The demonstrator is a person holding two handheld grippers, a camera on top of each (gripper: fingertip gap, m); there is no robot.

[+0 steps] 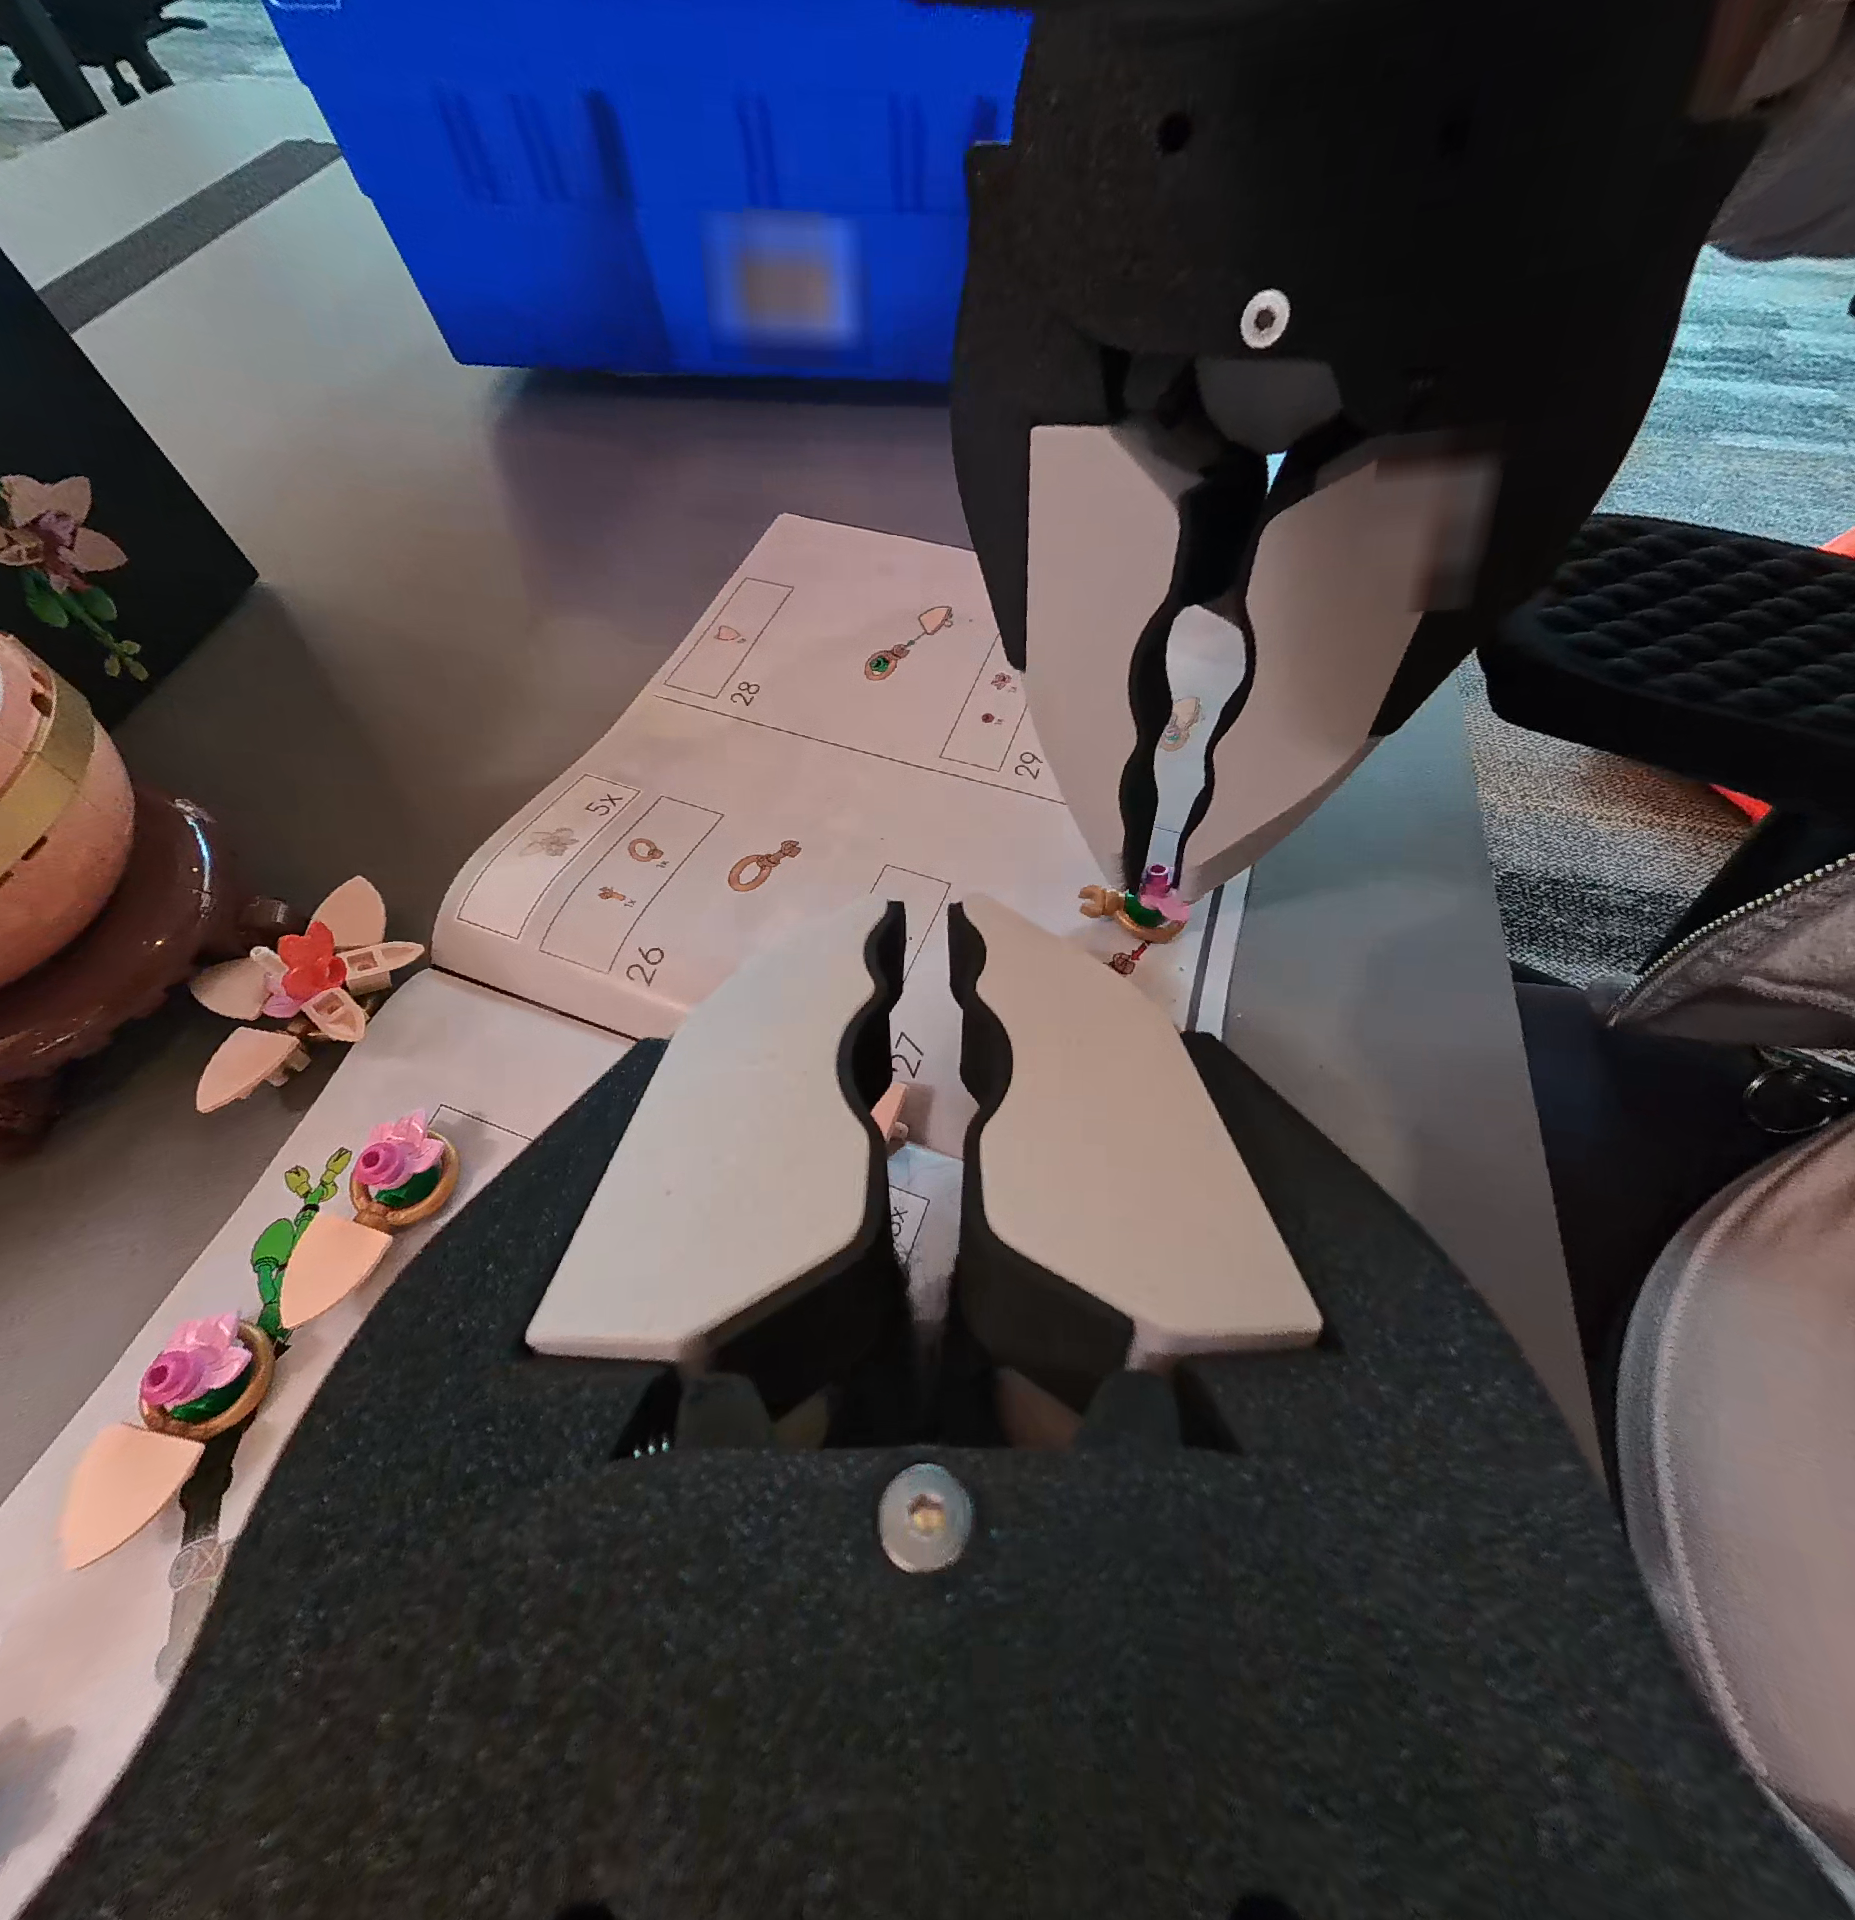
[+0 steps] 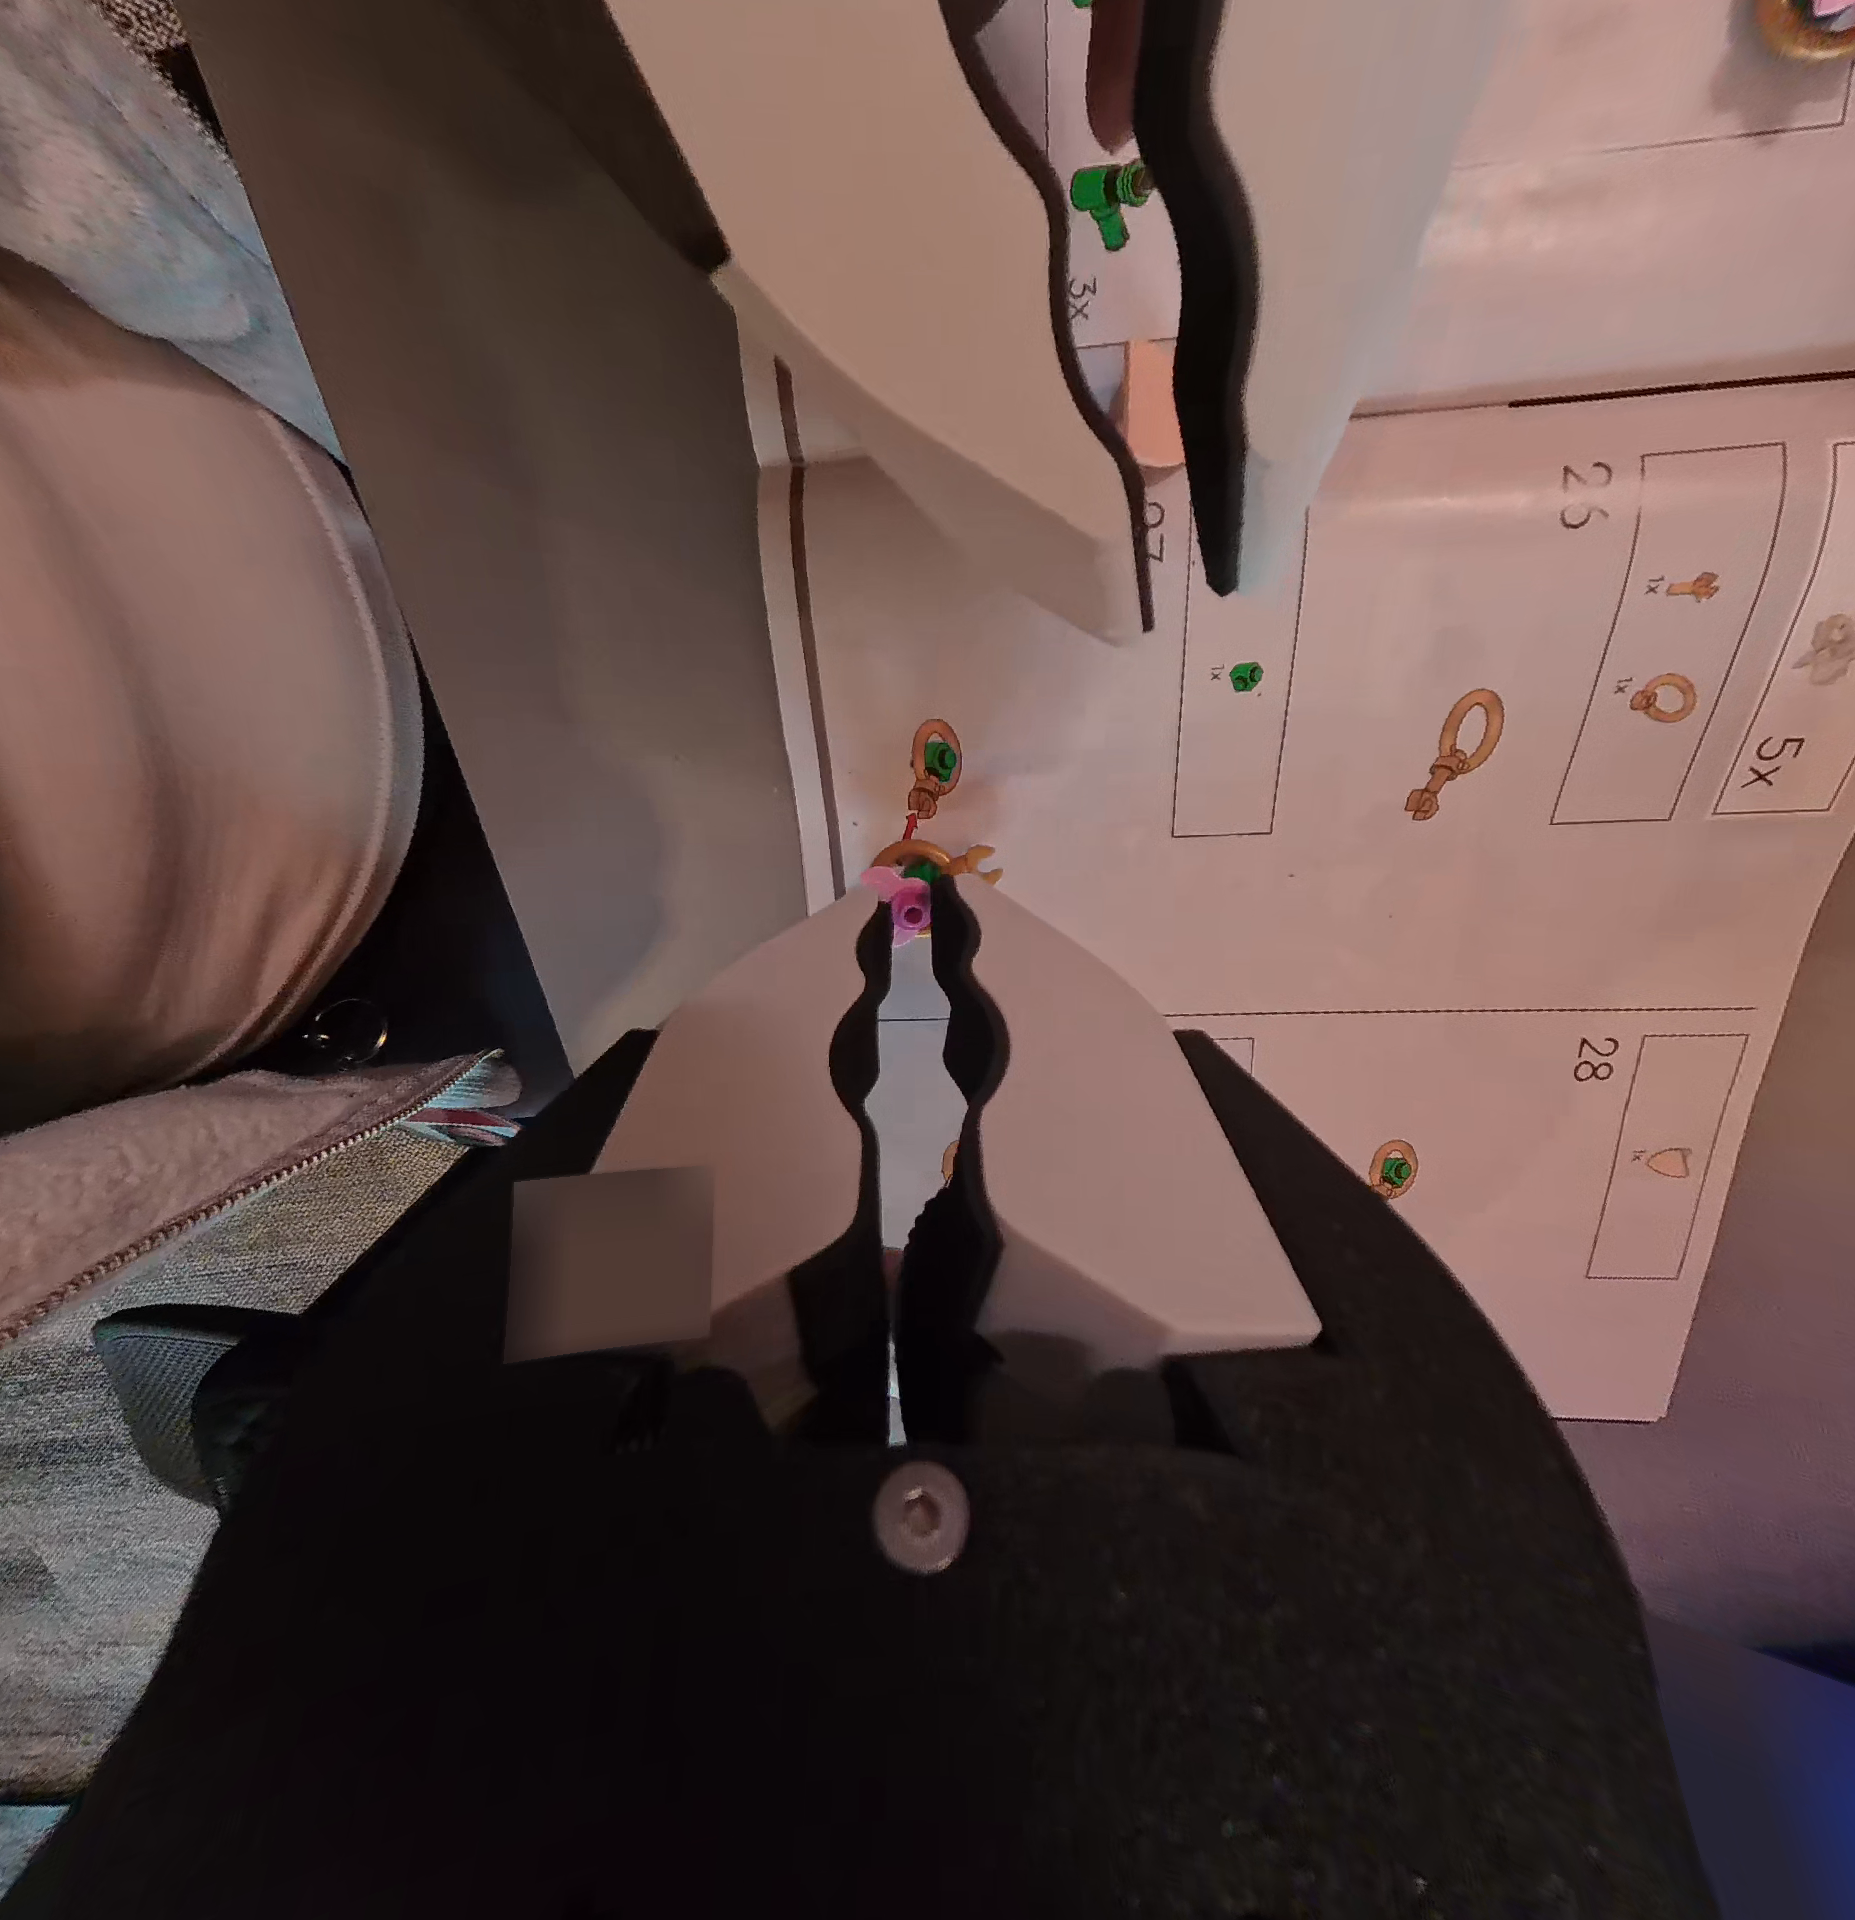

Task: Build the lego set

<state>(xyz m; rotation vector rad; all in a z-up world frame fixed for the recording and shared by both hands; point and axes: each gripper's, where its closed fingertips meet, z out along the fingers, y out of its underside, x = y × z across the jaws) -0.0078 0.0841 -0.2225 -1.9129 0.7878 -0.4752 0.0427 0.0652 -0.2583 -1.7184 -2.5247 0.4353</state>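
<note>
My right gripper points down onto an open instruction booklet. It is shut on a small pink flower piece that sits on a green stud in a gold ring with a clip. The ring rests on the page near its right edge. The left wrist view shows the same grasp on the pink flower piece, just right of my left gripper. My left gripper hovers low over the booklet with its tips a little apart. A small beige piece sits between its pads farther back and also shows in the right wrist view.
Finished pink flowers in gold rings with beige petals lie along the booklet's left side, with a petal cluster beside a pink and brown pot. A blue crate stands behind. A person's grey jacket is at the right. Tip to tip, the grippers are about 7 centimetres apart.
</note>
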